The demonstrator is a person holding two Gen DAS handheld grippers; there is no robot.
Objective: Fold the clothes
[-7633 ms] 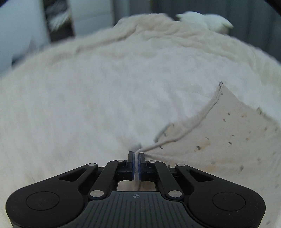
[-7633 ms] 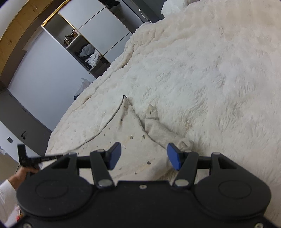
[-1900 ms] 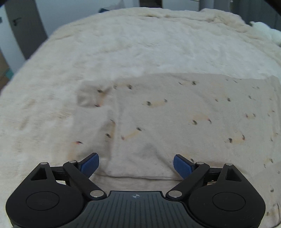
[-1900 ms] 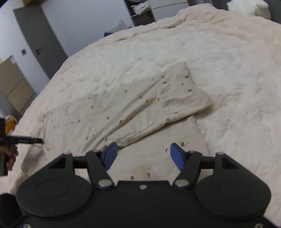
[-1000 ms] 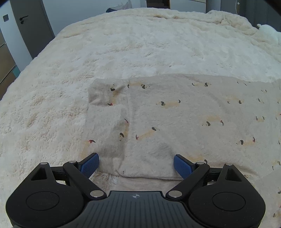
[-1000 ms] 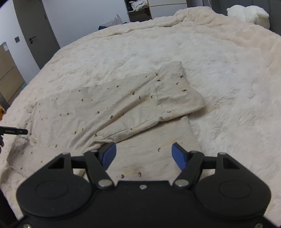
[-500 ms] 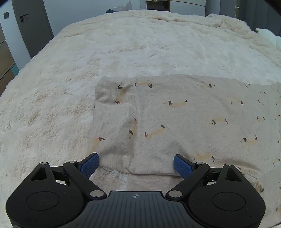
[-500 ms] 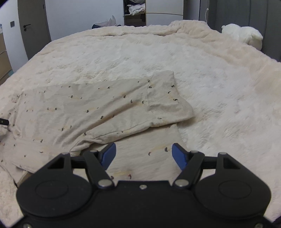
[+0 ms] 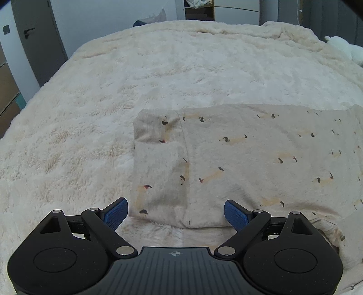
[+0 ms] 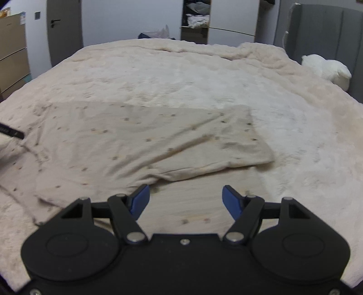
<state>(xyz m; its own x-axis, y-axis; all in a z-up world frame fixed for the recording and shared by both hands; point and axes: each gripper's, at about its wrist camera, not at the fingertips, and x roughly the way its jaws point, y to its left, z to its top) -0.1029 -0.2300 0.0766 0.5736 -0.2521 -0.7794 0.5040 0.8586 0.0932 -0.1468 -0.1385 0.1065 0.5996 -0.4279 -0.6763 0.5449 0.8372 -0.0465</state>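
Note:
A beige garment [image 9: 249, 158] printed with small dogs lies flat on a fluffy cream blanket [image 9: 158, 74]. Its sleeve end [image 9: 158, 168] is folded over at the left in the left wrist view. My left gripper [image 9: 175, 214] hangs open just above the garment's near edge, nothing between its blue pads. In the right wrist view the same garment [image 10: 136, 145] spreads across the bed, the other sleeve [image 10: 238, 140] folded over the body. My right gripper [image 10: 185, 200] stands open over the near part of the cloth, holding nothing. The left gripper's tip [image 10: 11, 132] shows at the far left edge.
A white plush toy [image 10: 324, 68] sits at the bed's right by a grey headboard [image 10: 329, 34]. Behind the bed are a grey door [image 10: 63, 29], open shelves with clothes [image 10: 196, 20] and a brown drawer unit [image 10: 12, 50].
The right view has swung and rolled level, so the garment now lies across the frame. The left gripper drew back a little from the sleeve end. Both stayed open.

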